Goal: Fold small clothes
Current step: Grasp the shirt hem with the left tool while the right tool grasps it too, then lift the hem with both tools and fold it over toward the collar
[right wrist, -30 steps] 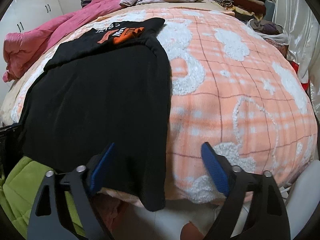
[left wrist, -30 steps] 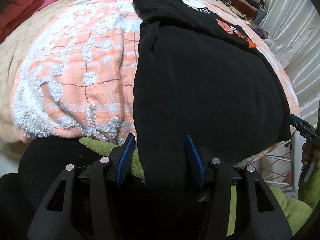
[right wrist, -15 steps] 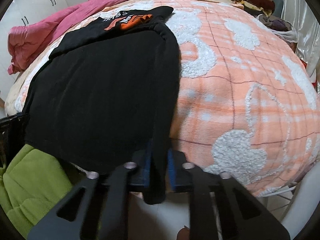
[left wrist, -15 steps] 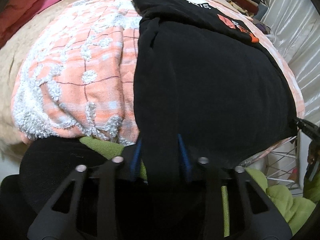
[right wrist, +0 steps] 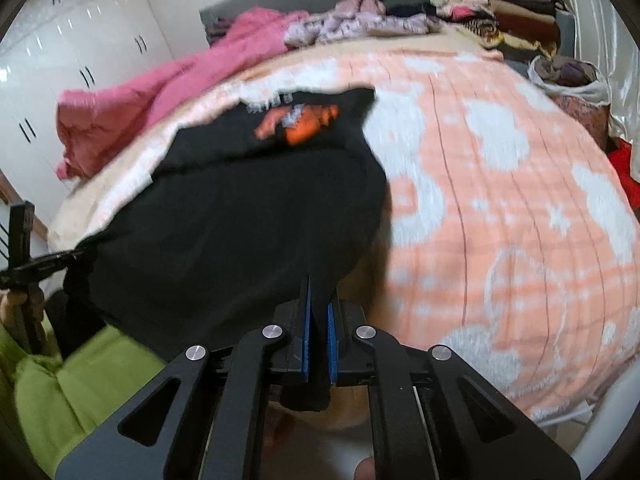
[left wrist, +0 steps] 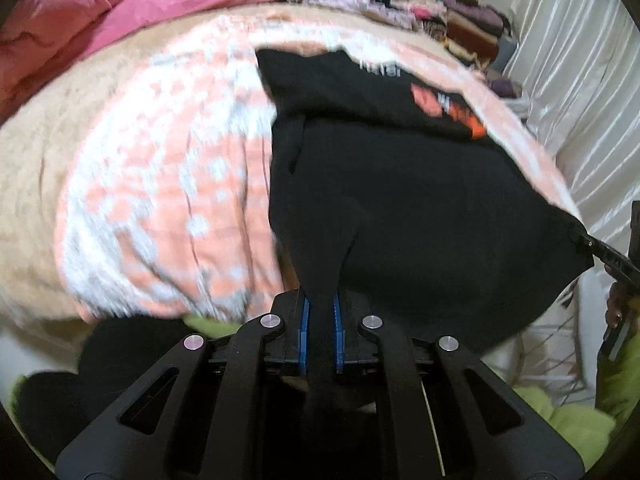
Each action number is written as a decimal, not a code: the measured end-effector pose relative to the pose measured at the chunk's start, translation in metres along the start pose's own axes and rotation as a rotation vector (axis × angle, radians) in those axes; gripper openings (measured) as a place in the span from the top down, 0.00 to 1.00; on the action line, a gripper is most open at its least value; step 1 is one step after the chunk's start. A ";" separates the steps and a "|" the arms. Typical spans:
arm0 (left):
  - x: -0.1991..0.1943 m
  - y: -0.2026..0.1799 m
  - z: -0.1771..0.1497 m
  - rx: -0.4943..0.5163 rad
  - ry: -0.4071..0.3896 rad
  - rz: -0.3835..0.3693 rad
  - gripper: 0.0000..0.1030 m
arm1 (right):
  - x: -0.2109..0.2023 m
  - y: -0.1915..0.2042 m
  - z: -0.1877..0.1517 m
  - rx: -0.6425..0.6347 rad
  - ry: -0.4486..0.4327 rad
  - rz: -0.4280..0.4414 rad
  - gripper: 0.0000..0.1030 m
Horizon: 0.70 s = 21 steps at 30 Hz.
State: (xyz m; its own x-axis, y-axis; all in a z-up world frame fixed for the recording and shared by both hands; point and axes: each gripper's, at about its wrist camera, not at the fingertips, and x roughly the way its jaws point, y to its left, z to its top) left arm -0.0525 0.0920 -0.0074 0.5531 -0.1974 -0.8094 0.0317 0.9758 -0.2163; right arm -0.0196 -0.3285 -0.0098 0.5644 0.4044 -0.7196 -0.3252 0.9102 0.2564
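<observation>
Lifting the near edge of the black garment (left wrist: 400, 208) with so little cloth in each grip could go wrong: a corner may slip out if the fabric is pulled tight between the two sides, and then the fold would land crooked. The left hand-held gripper (left wrist: 319, 320) is clamped on the near left corner, and the right hand-held gripper (right wrist: 318, 320) is clamped on the near right corner. The garment stretches away from both, lying on the peach blanket (right wrist: 500, 200) of the bed, with its orange print (right wrist: 298, 122) at the far end.
</observation>
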 end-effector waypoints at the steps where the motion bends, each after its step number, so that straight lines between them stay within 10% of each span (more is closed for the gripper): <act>1: -0.004 0.001 0.006 -0.007 -0.017 -0.006 0.97 | -0.004 0.000 0.008 0.009 -0.031 0.015 0.94; 21: 0.007 0.017 0.127 -0.141 -0.161 -0.021 0.97 | 0.013 -0.030 0.126 0.103 -0.268 0.031 0.94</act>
State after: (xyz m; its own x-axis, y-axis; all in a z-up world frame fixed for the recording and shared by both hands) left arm 0.0580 0.1197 0.0529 0.6797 -0.1890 -0.7088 -0.0658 0.9466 -0.3156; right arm 0.0934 -0.3394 0.0543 0.7401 0.4292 -0.5177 -0.2746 0.8956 0.3500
